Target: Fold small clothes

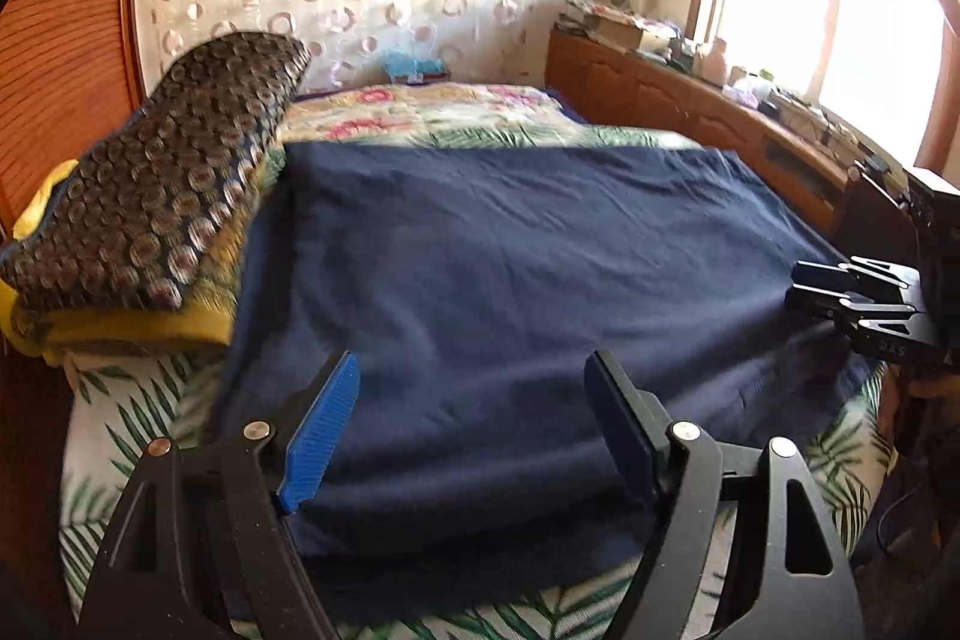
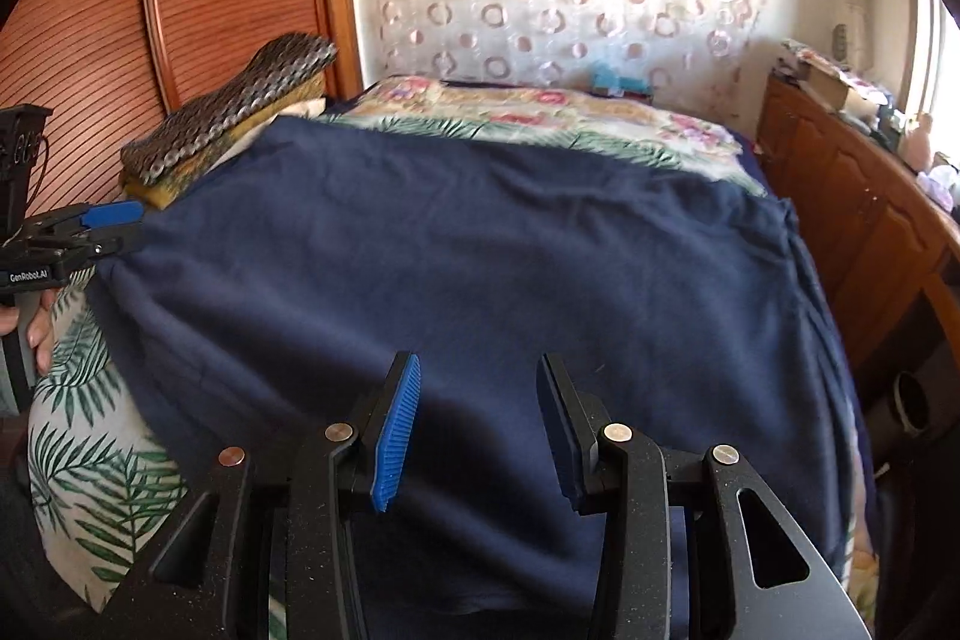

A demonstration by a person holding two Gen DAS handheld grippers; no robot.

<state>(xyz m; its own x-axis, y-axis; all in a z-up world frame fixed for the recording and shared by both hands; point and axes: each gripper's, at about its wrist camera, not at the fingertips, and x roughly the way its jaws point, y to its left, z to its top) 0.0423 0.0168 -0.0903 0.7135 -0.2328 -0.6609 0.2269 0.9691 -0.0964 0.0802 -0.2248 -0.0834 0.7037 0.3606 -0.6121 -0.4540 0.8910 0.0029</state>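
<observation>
Navy cloth (image 1: pixel 480 280) beneath both parted hand-held grippers.

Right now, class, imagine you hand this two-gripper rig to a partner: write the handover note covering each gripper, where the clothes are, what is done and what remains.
Left gripper: open, nothing between its jaws, over the near edge of the navy cloth.
Right gripper: open with a narrower gap, empty, also above the cloth's near part.
Navy cloth: spread flat on the leaf-print bedcover, a few creases, no fold visible.
Patterned folded stack: on the bed's left side, beside the cloth.
Done: cloth laid out.
Left: grip the cloth's edge or corners, fold it, probably add it to the stack.
</observation>
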